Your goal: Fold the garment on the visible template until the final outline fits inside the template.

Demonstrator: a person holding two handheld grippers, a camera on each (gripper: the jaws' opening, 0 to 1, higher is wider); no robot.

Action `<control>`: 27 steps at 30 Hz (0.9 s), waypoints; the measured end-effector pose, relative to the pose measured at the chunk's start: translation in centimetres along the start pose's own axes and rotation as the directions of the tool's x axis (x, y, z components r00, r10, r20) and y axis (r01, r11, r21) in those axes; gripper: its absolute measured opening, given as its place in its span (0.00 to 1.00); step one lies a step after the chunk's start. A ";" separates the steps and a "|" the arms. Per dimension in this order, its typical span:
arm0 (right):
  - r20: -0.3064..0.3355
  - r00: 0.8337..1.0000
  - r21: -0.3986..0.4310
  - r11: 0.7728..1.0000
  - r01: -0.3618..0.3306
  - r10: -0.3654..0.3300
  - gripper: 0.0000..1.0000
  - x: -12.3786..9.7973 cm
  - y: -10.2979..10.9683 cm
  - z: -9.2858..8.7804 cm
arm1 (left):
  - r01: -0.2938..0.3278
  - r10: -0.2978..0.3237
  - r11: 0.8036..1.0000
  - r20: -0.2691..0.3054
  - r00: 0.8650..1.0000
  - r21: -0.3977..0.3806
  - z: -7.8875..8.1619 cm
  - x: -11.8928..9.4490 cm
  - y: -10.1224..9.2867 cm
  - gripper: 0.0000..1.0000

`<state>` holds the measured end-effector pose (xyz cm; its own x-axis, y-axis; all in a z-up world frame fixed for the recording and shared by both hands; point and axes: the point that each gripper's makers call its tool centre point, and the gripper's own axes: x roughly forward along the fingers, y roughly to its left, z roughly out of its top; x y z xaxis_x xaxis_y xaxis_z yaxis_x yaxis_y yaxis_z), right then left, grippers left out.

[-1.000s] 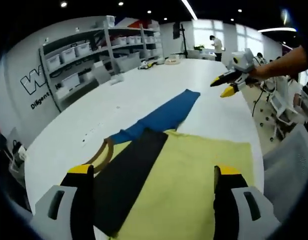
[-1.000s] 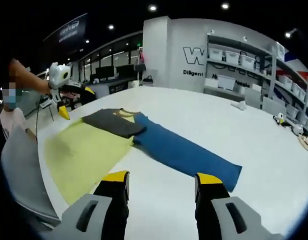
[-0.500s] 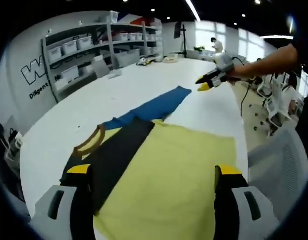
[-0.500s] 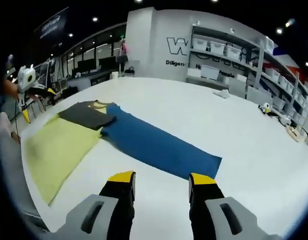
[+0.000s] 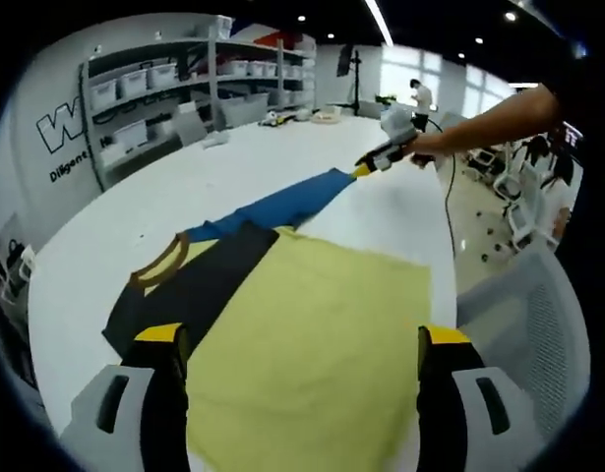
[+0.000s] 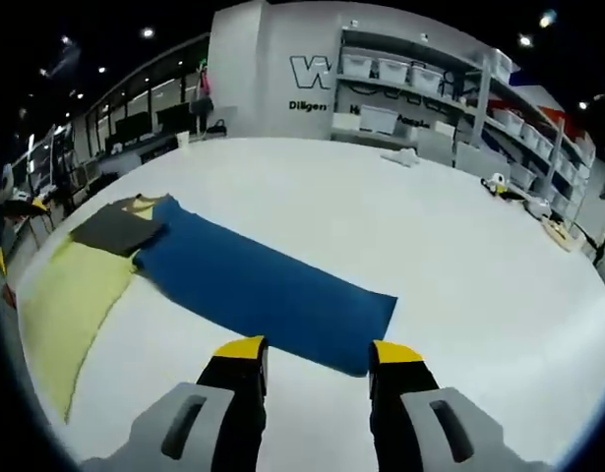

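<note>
Left gripper view: the left gripper [image 5: 300, 344] rises from the bottom edge, yellow-tipped jaws spread wide, nothing between them and no contact visible. Under and between the jaws, filling the lower centre, lies the garment [image 5: 312, 324]: a pale yellow body, flat, with a black panel [image 5: 189, 290] at centre left and a tan collar ring [image 5: 159, 264] at its upper-left end. A blue strip [image 5: 277, 206] runs from the black panel toward the upper centre across the white table [image 5: 184, 187]. At upper right a person's arm [image 5: 489, 118] reaches in holding the right gripper [image 5: 366, 169], its yellow tip right at the far end of the blue strip; touching or just above it, cannot tell, nor how far its jaws are open from here. Shelving [image 5: 184, 88] with white bins, contents not readable, sits at upper left. A grey chair back [image 5: 523, 324] is at lower right.

Right gripper view: the right gripper [image 6: 310, 356] comes up from the bottom centre, jaws parted a moderate, fairly narrow gap, holding nothing. The tips sit just at the near edge of the blue strip [image 6: 263, 290], which stretches diagonally from centre to the left. Contact unclear. At the far left end are the black panel [image 6: 115, 228] and yellow body [image 6: 66, 305], flat on the table [image 6: 459, 256]. Shelves with bins [image 6: 410, 88] at upper right.
</note>
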<state>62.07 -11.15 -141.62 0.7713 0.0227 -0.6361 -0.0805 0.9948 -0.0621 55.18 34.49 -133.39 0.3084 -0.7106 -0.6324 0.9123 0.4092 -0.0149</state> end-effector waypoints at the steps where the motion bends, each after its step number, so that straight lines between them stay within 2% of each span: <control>1: -0.003 1.000 0.000 1.000 0.000 0.000 0.33 0.1 0.0 -0.1 | 0.000 0.000 1.000 0.000 1.000 -0.001 0.0 0.0 0.0 0.93; 3: -0.023 1.000 -0.005 1.000 0.020 -0.020 0.31 0.8 -0.6 -0.4 | 0.000 0.000 1.000 0.004 1.000 -0.001 -0.2 -0.5 -0.4 0.93; 7: -0.063 0.995 0.052 0.995 0.085 -0.082 0.30 1.3 -1.4 -1.2 | -0.008 0.008 1.000 0.005 1.000 -0.004 -0.4 -1.3 -0.5 0.92; 10: -0.102 0.988 0.035 0.992 0.120 -0.116 0.29 1.5 -2.0 -1.9 | -0.020 0.020 1.000 0.011 1.000 -0.001 -0.4 -2.0 -0.4 0.91; 12: -0.072 0.993 0.135 0.986 0.098 -0.089 0.25 1.8 -1.5 -1.7 | -0.023 0.023 1.000 0.013 1.000 -0.013 -0.5 -2.3 -0.3 0.92; 13: -0.080 0.990 0.117 0.985 0.123 -0.115 0.24 1.5 -2.2 -1.7 | -0.025 0.026 1.000 0.014 1.000 -0.016 -0.6 -2.5 -0.3 0.91; 14: -0.073 0.991 0.113 0.986 0.121 -0.113 0.24 1.5 -2.1 -1.7 | -0.029 0.029 0.999 0.014 0.999 -0.016 -0.7 -2.6 -0.3 0.91; 16: -0.053 0.996 0.172 0.981 0.085 -0.077 0.18 1.9 -1.4 -1.3 | -0.033 0.034 0.999 0.017 0.999 -0.020 -0.8 -2.9 -0.3 0.90; 17: -0.065 0.994 0.146 0.984 0.101 -0.092 0.16 1.8 -1.8 -1.5 | -0.038 0.038 0.999 0.019 0.999 -0.022 -0.9 -3.1 -0.2 0.90; 18: -0.067 0.994 0.123 0.988 0.089 -0.081 0.13 1.9 -1.5 -1.3 | -0.040 0.040 0.999 0.020 0.999 -0.025 -1.1 -3.2 -0.2 0.90; 21: -0.094 0.992 0.141 0.986 0.093 -0.080 0.00 1.6 -1.4 -1.6 | -0.047 0.048 0.998 0.024 0.999 -0.034 -1.6 -3.5 0.0 0.89; 22: -0.095 0.994 0.152 0.986 0.069 -0.055 0.00 1.4 -1.0 -1.5 | -0.050 0.051 0.998 0.023 0.998 -0.039 -1.7 -3.5 0.1 0.89; 24: -0.079 0.996 0.127 0.990 0.056 -0.046 0.00 1.2 -1.0 -1.1 | -0.054 0.056 0.998 0.028 0.998 -0.045 -1.9 -3.8 0.1 0.89; 25: -0.048 0.998 0.114 0.993 0.034 -0.029 0.00 1.3 -0.7 -0.5 | -0.057 0.058 0.997 0.029 0.998 -0.046 -2.0 -4.0 0.1 0.89; 27: -0.044 0.998 0.103 0.994 0.044 -0.039 0.00 0.8 -0.8 -0.1 | -0.064 0.065 0.997 0.032 0.997 -0.045 -2.2 -4.3 0.2 0.89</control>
<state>62.67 -11.90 -142.20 0.7451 -0.0207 -0.6667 0.0185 0.9998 -0.0103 53.42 38.87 -132.35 0.3758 -0.7004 -0.6067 0.8777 0.4792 -0.0095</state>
